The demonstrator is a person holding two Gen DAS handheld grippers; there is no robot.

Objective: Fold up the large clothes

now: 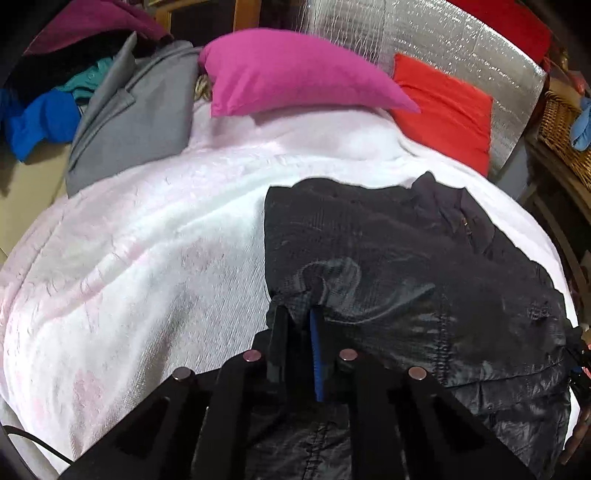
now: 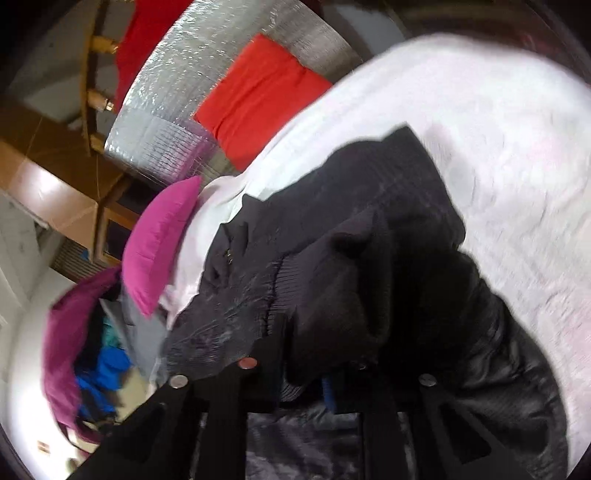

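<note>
We see a black jacket [image 1: 406, 258] lying on the white bedspread [image 1: 147, 240], spread over the right half of the bed in the left wrist view, with its collar toward the pillows. Our left gripper [image 1: 297, 314] is clenched on the jacket's near edge: a pinch of the shiny black fabric bunches up between its two fingers, and creases fan out from that spot.

In the right wrist view, our right gripper [image 2: 306, 369] is also clamped on the jacket [image 2: 332, 240], with a thick fold of dark ribbed cloth gathered between its fingers and hiding their tips. The garment rises from the bedspread [image 2: 498, 147] toward this gripper in a heap.

At the head of the bed, a magenta pillow [image 1: 295, 77] lies on the bedspread, and a red pillow [image 1: 447, 110] leans just beside it against a silver foil panel [image 1: 443, 33]. A grey garment [image 1: 133, 118] rests on the bed's far left corner, next to a pile of blue, teal and dark clothes [image 1: 40, 118]. A wicker basket [image 1: 565, 133] stands off the right side of the bed.
</note>
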